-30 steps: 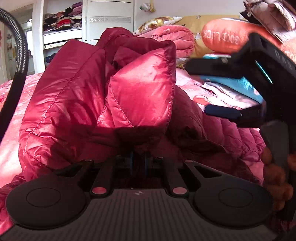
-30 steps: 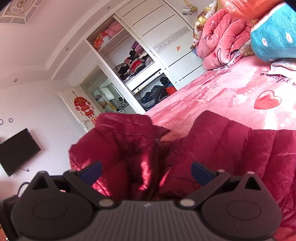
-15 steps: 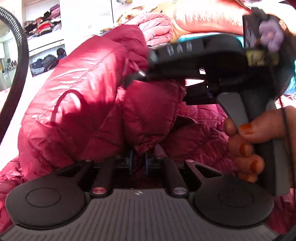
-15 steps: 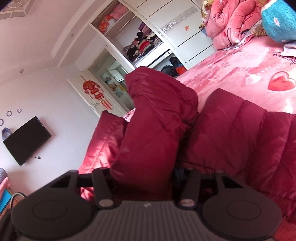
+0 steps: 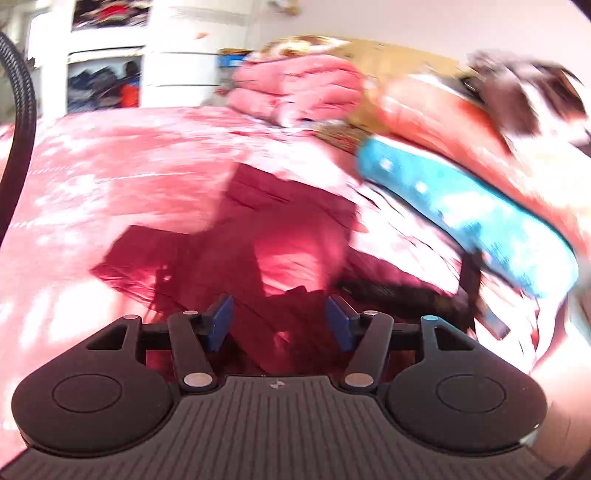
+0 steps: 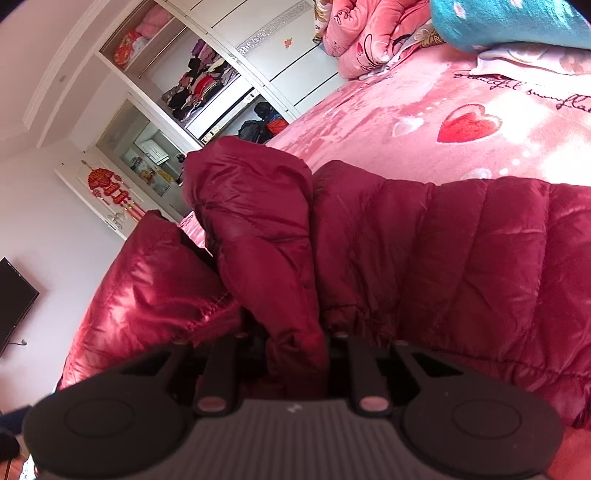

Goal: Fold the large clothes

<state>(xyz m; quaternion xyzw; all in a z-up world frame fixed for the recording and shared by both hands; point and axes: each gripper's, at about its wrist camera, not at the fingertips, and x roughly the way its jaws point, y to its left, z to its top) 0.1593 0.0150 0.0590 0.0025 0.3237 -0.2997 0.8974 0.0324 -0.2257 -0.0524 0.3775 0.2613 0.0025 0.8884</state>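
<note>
Left claw (image 5: 279, 323): jaws had just been opening; blue pads stood apart, clear of the cloth behind them.
Right claw (image 6: 295, 354): jaws had just been closing; clamped on a fold of the padded jacket (image 6: 424, 258).
Padded jacket: dark red, quilted, heaped on the pink bed (image 6: 388, 122), centre and lower frame in both views.
Bedding pile (image 5: 461, 199): upper right, left-wrist view, blurred.

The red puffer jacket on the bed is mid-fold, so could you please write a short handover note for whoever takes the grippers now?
Left gripper: open, just released, nothing between its fingers.
Right gripper: just closed on a fold of the red puffer jacket.
Jacket lies bunched on the pink bedspread; folded bedding sits behind.
Done: fabric passed to the right.
Left: lay it over, flatten, finish folding.
</note>
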